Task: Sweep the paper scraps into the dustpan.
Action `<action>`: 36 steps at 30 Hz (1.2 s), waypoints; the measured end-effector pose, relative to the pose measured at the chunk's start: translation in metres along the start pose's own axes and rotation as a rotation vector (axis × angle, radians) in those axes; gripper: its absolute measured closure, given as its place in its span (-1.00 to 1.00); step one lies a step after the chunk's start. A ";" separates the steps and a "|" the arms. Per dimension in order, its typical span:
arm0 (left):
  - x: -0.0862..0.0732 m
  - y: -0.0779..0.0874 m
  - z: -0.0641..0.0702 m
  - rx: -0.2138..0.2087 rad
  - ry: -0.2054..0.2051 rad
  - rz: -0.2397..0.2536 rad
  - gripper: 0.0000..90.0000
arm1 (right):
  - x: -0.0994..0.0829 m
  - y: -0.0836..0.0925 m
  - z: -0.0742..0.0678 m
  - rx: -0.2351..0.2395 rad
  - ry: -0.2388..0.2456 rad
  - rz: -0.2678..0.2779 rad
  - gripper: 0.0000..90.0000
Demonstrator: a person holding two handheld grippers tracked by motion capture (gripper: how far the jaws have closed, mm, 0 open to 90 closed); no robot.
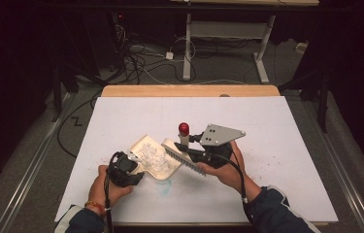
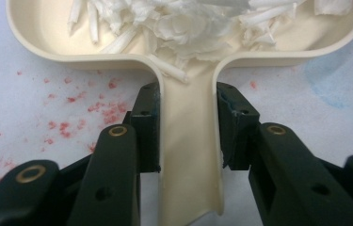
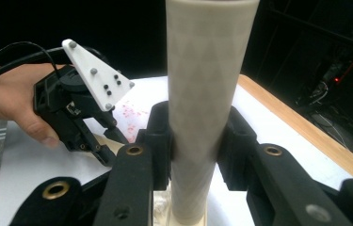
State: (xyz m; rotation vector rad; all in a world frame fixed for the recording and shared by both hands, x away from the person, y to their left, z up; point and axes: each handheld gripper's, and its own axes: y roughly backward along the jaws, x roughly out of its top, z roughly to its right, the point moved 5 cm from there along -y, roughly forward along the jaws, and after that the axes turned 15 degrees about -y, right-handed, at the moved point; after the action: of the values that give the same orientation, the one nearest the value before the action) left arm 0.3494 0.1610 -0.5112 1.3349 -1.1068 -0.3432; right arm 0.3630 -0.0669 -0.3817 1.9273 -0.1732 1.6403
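Note:
A cream dustpan (image 1: 162,167) lies on the white table with several white paper scraps (image 1: 148,151) in it. My left gripper (image 1: 133,165) is shut on the pan's handle (image 2: 188,141), its pads pressing both sides, and the scraps (image 2: 179,19) lie just ahead. My right gripper (image 1: 189,145) is shut on the upright pale handle (image 3: 207,84) of a brush. That handle has a red cap (image 1: 184,128), and the dark bristles (image 1: 184,161) hang at the pan's right edge. In the right gripper view my left gripper (image 3: 108,141) and its hand are at left.
The table top (image 1: 267,145) is covered in white, with red specks (image 2: 103,110) beside the pan's handle and a blue smear (image 1: 165,187) near the front. A wooden edge (image 1: 189,91) runs along the far side. Cables and a desk frame (image 1: 228,34) lie beyond.

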 end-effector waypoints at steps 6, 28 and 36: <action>0.000 0.000 -0.001 -0.001 0.009 0.006 0.40 | -0.006 0.004 0.002 0.001 -0.009 -0.020 0.57; -0.002 0.000 -0.002 -0.017 0.028 0.021 0.40 | -0.015 0.016 0.001 0.003 -0.026 -0.044 0.56; -0.006 0.002 -0.004 -0.002 0.062 0.038 0.40 | -0.011 0.022 0.005 0.010 -0.027 -0.050 0.57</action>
State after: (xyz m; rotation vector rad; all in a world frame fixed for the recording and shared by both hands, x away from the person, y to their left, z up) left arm 0.3490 0.1687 -0.5111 1.3125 -1.0778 -0.2732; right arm 0.3547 -0.0908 -0.3844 1.9467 -0.1265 1.5858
